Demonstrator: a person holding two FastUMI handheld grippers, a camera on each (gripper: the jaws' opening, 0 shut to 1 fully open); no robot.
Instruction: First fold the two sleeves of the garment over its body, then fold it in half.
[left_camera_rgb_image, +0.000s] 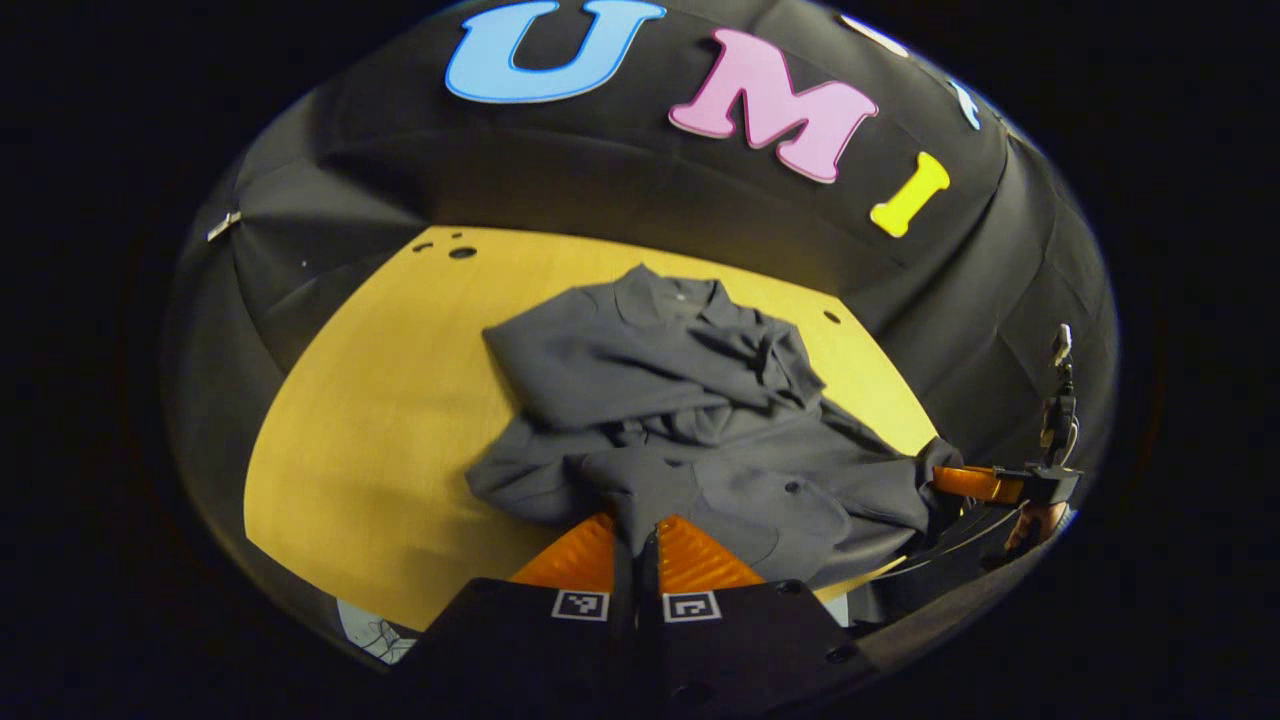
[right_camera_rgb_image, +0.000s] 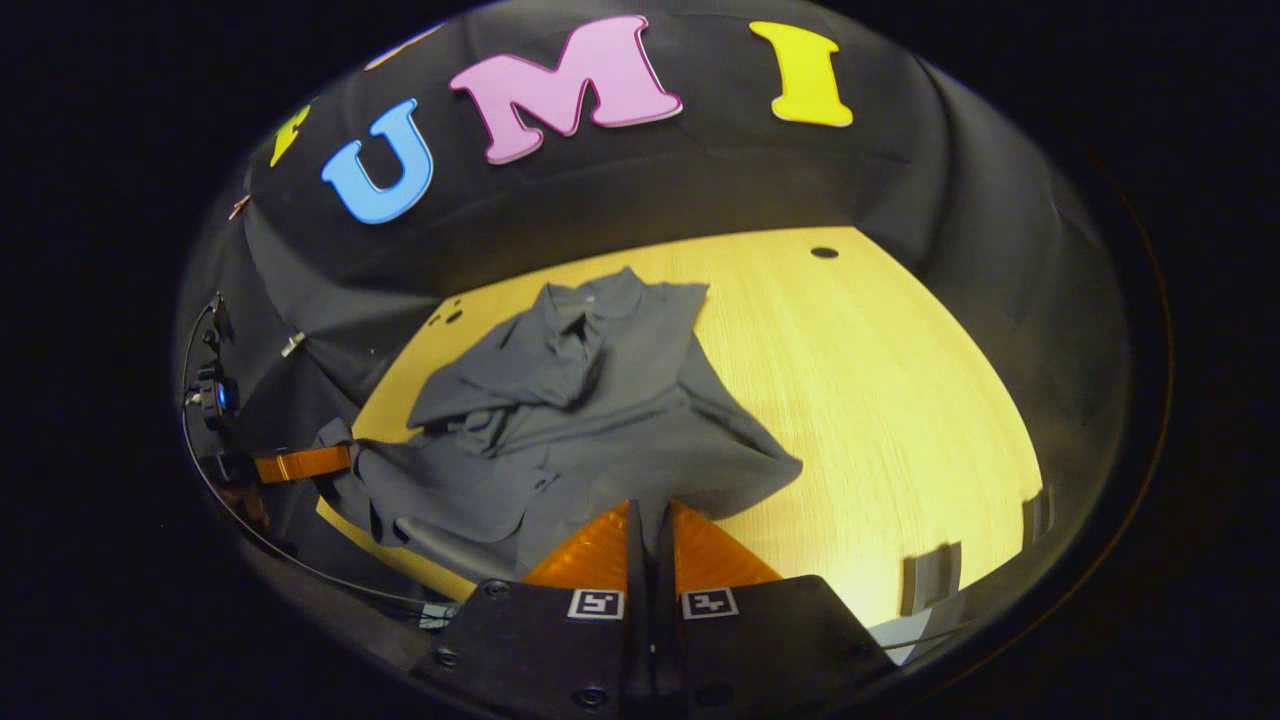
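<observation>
The dark grey collared shirt (left_camera_rgb_image: 680, 420) is spread on the yellow wooden table (left_camera_rgb_image: 380, 420), collar towards the booth wall, both sleeves already laid over its body. To the shirt's left, bare tabletop is left open. The left gripper (left_camera_rgb_image: 635, 550) is clamped on the near hem, and the right gripper (right_camera_rgb_image: 648, 545) is likewise closed on the hem. The half-fold is judged in hand: the hem is to be lifted evenly and carried towards the collar. Right of the shirt, wide bare table is offered.

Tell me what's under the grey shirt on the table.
The grey shirt lies rumpled on the yellow wooden table, which shows all around it. Whatever sits beneath the cloth itself is covered.
</observation>
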